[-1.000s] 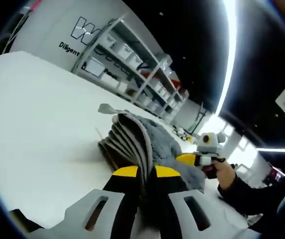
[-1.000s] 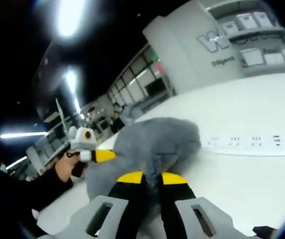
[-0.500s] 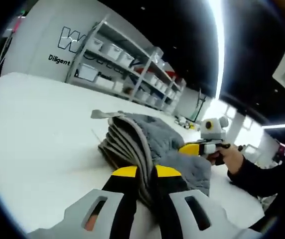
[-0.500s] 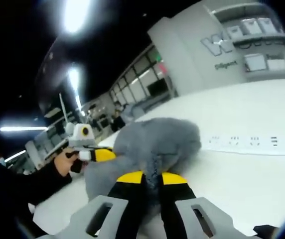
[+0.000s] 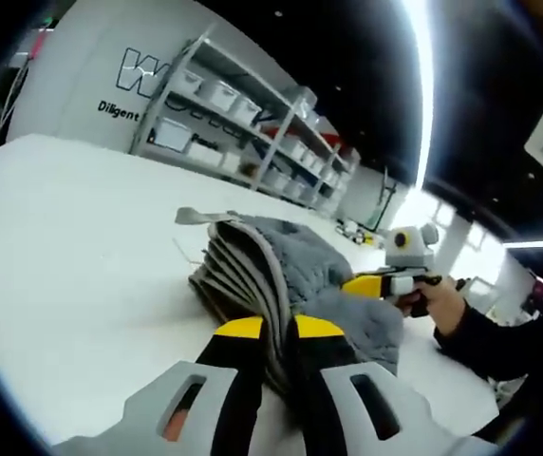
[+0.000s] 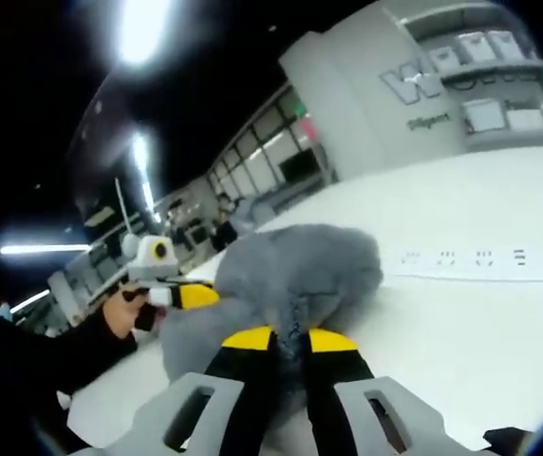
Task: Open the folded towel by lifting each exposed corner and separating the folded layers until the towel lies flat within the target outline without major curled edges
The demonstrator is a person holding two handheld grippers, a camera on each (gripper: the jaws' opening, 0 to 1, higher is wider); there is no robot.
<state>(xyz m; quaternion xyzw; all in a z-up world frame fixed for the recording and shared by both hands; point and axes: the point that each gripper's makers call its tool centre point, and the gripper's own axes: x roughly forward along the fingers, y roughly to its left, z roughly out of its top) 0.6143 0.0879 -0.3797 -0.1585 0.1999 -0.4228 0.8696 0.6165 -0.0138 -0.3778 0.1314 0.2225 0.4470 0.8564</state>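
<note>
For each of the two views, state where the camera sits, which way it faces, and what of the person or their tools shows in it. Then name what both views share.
Left gripper view: rides the left gripper, shut on the grey towel; faces shelves; the right gripper and hand enter.
Right gripper view: rides the right gripper, shut on the towel; faces a power strip; the left gripper and hand enter.
Shared: towel, white table.

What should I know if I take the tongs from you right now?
Left tongs: shut on the towel, pinching its stacked grey layers at one end.
Right tongs: shut on the towel's other end.
Towel: bunched and folded, on the white table, held between both tongs.
Power strip lies on the table beyond the towel.
Done: both ends gripped.
Left: pull the layers apart, spread the towel flat, smooth curled edges. I can't see a target outline from here.
</note>
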